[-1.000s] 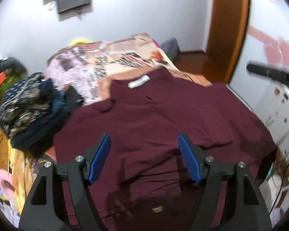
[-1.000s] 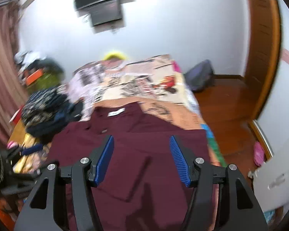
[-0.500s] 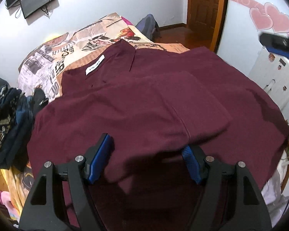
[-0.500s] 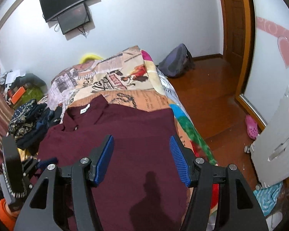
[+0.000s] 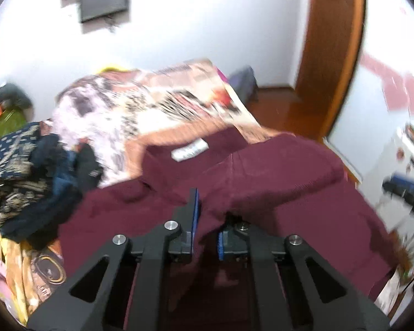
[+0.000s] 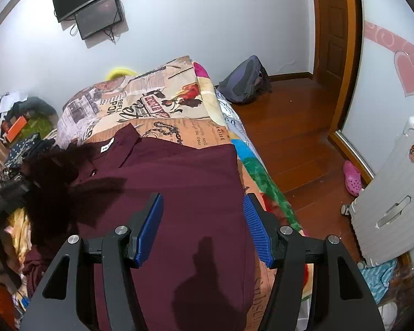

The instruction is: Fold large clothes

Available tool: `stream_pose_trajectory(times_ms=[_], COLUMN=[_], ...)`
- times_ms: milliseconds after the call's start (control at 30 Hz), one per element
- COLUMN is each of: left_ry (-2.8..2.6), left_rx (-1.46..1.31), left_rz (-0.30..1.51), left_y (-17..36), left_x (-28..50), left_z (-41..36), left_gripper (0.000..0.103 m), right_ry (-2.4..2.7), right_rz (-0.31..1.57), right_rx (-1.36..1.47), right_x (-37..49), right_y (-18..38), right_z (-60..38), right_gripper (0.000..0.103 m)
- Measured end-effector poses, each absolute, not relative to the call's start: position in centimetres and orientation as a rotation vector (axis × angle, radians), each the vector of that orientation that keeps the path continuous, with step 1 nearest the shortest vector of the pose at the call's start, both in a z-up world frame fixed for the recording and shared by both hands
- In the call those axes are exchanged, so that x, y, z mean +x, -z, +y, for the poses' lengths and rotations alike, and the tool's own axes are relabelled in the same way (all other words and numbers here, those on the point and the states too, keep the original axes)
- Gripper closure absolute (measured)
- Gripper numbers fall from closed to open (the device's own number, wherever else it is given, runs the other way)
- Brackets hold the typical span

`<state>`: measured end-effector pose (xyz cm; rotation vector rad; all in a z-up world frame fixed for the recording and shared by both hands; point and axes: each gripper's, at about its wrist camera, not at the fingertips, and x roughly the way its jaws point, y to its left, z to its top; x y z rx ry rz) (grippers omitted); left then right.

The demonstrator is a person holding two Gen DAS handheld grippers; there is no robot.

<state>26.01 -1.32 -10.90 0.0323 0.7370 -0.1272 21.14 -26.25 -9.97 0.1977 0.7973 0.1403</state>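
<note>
The maroon shirt (image 6: 185, 182) lies spread on the bed (image 6: 162, 110), its collar with the white label (image 6: 107, 145) toward the patterned bedcover at the head end and its right edge running along the bed's floor-side border; the left hand-held gripper (image 5: 207, 215) is closing its jaws, and the left wrist view shows a fold of the maroon shirt (image 5: 262, 182) pinched between the blue pads and drawn up into a ridge above the rest of the cloth; that view is blurred, so finer detail of the grip cannot be told; the right hand-held gripper (image 6: 202, 229) stands released, its jaws apart above the lower part of the shirt, with nothing between the blue pads; a heap of dark patterned clothes (image 5: 22, 176) sits beside the shirt's left shoulder; a grey backpack (image 6: 245, 84) rests on the wooden floor beyond the bed's far corner, and a white suitcase (image 6: 392, 207) stands well apart from the bed.
</note>
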Motion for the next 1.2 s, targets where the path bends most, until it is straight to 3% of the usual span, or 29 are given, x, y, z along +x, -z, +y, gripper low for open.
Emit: stream_pose_trajectory(times_ms=[200,367,500,833,900,967,1033,1200], left_ry=[-0.018,-0.152,-0.23,-0.157,-0.138,-0.183,-0.23,-0.238], left_rx=[-0.067,-0.092,-0.116,-0.284,-0.339,-0.342,-0.316,-0.311], left_rz=[0.646,0.633,0.697,1.024,1.06,1.06,1.033,1.045], left_y=[7.8,8.2,10.9,23.3,25.0,25.4,25.3,24.8], left_x=[24.2,22.6,21.6,18.7,18.0,17.2,16.4,15.7], left_z=[6.5,11.9,15.2,19.4,19.6,19.4,19.4,20.2], left_gripper=[0.095,0.095,0.095,0.091,0.086,0.054,0.041,0.04], right_ry=[-0.158,-0.186,-0.203,-0.208,-0.212,-0.214,-0.218,-0.233], right_rz=[0.811,0.839,0.874,0.978,0.996,1.009,1.012,1.025], right_rx=[0.186,0.15,0.114,0.052,0.049,0.056,0.071,0.111], right_x=[21.6,22.0,22.1,22.6,22.6,22.6,22.5,22.9], right_y=[10.1,10.5,11.3,13.8,14.1,14.4,14.5,14.4], right_z=[-25.3,-23.6,-22.4,-21.0,-20.9,-20.9,-21.1,-21.6], right_gripper=[0.047,0.047,0.047,0.047,0.047,0.047,0.047,0.047])
